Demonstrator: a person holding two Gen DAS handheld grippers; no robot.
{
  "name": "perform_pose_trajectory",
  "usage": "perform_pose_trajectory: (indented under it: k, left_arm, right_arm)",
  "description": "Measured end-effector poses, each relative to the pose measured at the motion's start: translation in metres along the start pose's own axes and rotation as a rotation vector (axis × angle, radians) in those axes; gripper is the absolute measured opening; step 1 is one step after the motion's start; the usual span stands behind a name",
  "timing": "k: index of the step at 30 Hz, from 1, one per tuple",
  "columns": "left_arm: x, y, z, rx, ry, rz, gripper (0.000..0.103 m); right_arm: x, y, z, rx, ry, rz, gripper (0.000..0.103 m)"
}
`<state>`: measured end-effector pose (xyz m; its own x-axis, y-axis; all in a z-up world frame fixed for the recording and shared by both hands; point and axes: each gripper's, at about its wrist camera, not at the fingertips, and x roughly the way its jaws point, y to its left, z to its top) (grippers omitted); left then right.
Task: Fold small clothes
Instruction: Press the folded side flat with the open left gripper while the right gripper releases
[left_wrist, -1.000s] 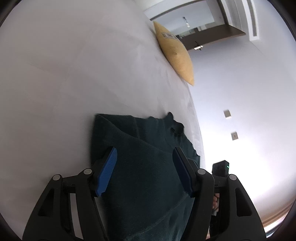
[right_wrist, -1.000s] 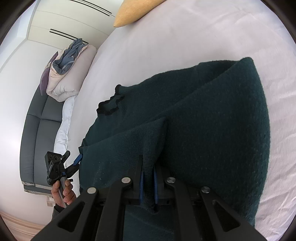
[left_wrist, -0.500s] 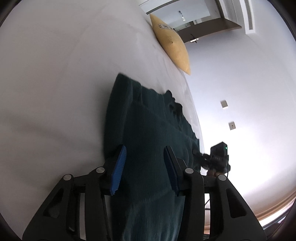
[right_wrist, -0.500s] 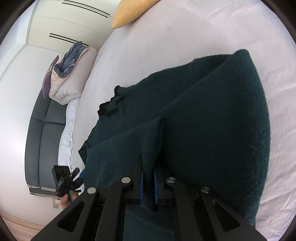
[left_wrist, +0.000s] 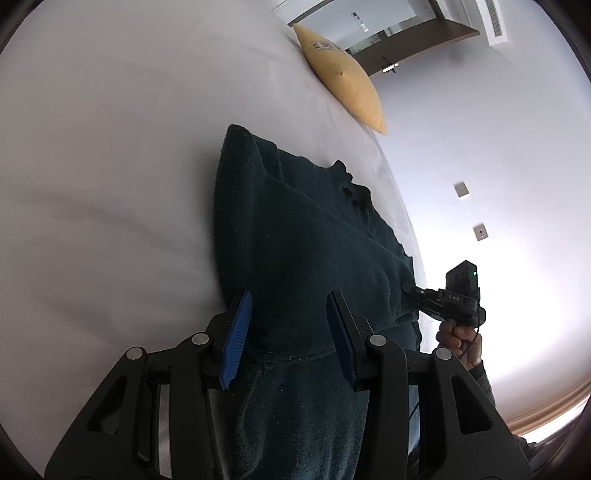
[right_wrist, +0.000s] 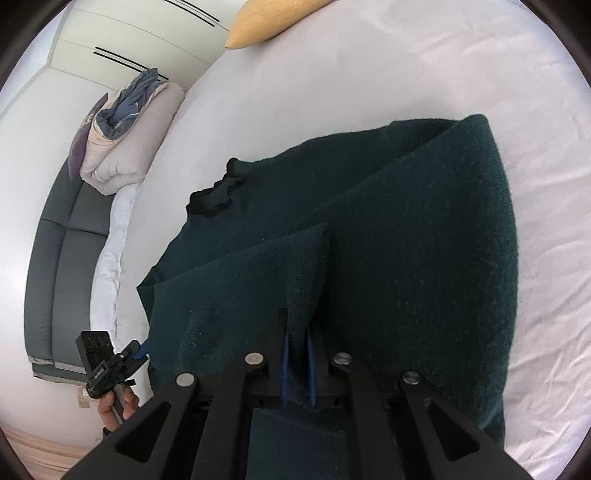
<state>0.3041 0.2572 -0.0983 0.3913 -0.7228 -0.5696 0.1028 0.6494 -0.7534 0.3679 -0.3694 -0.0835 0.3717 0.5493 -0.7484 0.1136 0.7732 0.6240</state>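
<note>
A dark green knitted sweater (left_wrist: 306, 236) lies partly folded on a white bed; it also shows in the right wrist view (right_wrist: 406, 229), its black collar (right_wrist: 212, 199) towards the far left. My left gripper (left_wrist: 290, 306) is open, its blue-padded fingers on either side of the sweater's near edge. My right gripper (right_wrist: 298, 328) is shut on a raised fold of the sweater. The right gripper also shows in the left wrist view (left_wrist: 417, 295), pinching the sweater's edge. The left gripper shows in the right wrist view (right_wrist: 138, 352) at the sweater's lower left corner.
The white bed sheet (left_wrist: 110, 147) spreads all around the sweater. A yellow pillow (left_wrist: 343, 81) lies at the bed's far end. A grey sofa (right_wrist: 62, 251) with a bundled duvet (right_wrist: 122, 122) stands beyond the bed's left edge. Wall sockets (left_wrist: 461, 190) are on the white wall.
My left gripper has moved in over the sweater's near edge, and its fingers have narrowed from wide open. My right gripper stays shut on the fold.
</note>
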Motion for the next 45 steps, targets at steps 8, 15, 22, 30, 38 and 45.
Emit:
perform_pose_trajectory:
  k: [8, 15, 22, 30, 38, 45]
  left_arm:
    - [0.008, -0.005, 0.011, 0.029, 0.027, 0.037, 0.041]
    - [0.000, -0.007, 0.013, 0.019, 0.009, 0.031, 0.041]
    - [-0.016, -0.024, 0.008, 0.077, -0.047, 0.028, 0.041]
    - [0.020, -0.024, -0.001, 0.139, 0.036, 0.104, 0.043]
    - [-0.004, -0.015, -0.016, 0.124, 0.009, 0.102, 0.042]
    - [-0.031, -0.005, -0.038, 0.074, -0.032, 0.126, 0.042]
  right_arm:
    - [-0.002, -0.008, -0.001, 0.013, -0.008, -0.009, 0.008]
    - [0.001, -0.026, -0.002, 0.067, -0.003, 0.073, 0.006]
    - [-0.005, -0.012, -0.006, 0.022, -0.038, 0.025, 0.010]
    - [-0.001, -0.010, -0.002, 0.003, -0.048, 0.005, 0.011]
    - [-0.036, -0.021, -0.017, 0.057, -0.126, -0.031, 0.021]
    - [-0.014, 0.017, -0.033, -0.045, -0.073, 0.084, 0.029]
